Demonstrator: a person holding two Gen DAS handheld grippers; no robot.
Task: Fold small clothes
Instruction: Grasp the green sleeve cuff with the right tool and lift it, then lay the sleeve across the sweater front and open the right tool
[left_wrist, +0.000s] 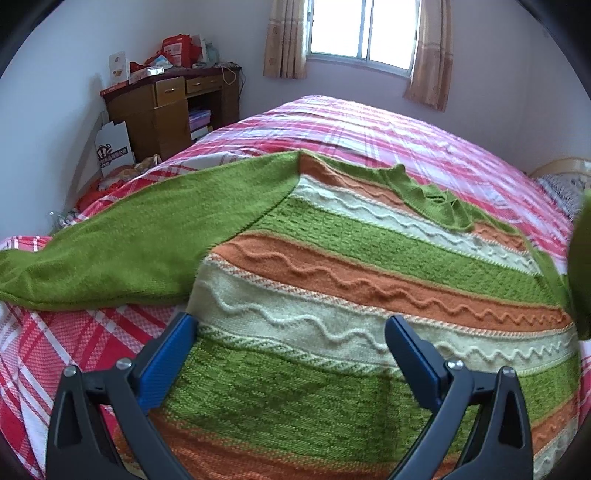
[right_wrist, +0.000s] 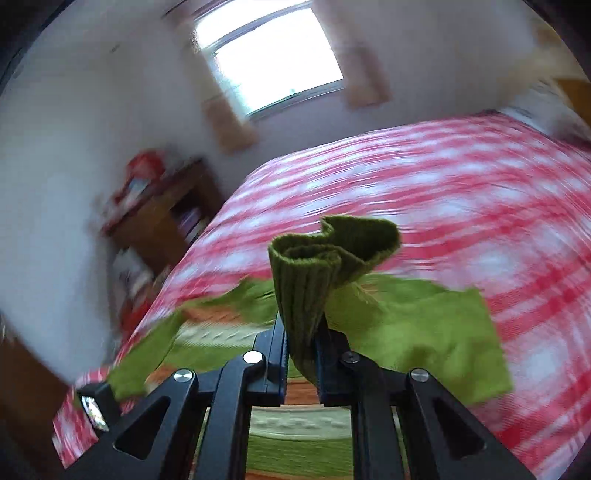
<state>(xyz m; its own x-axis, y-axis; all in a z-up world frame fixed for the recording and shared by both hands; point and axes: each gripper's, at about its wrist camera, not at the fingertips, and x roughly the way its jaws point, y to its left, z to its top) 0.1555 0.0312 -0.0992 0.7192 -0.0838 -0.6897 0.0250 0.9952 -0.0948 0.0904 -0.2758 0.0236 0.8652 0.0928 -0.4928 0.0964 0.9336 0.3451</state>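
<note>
- The left gripper (left_wrist: 291, 332) hangs over the near hem of the sweater (left_wrist: 332, 295) with its blue fingers (left_wrist: 173, 354) spread wide, nothing between them; whether they touch the knit cannot be told.
- The right gripper (right_wrist: 301, 350) is pressed together on the ribbed green cuff (right_wrist: 317, 266) of one sleeve, which stands up out of the jaws and curls over at twelve o'clock; that view is blurred.
- The sweater lies flat on the bed (left_wrist: 406, 125), striped green, orange and cream; its long axis runs from the hem at six o'clock to the neckline (left_wrist: 432, 195) near one o'clock in the left view.
- The other sleeve (left_wrist: 110, 251) stretches out towards nine o'clock and reaches the bed's left side.
- Bare plaid cover lies open beyond the neckline towards twelve and one o'clock; the bed's left edge drops off towards nine.
- At ten o'clock, a white carton (left_wrist: 114, 147) with a dark printed mark, too small to read, leans by a wooden desk (left_wrist: 170, 107) piled with red packages.
- At twelve o'clock, a curtained window (left_wrist: 362, 33) sits in the far wall.
</note>
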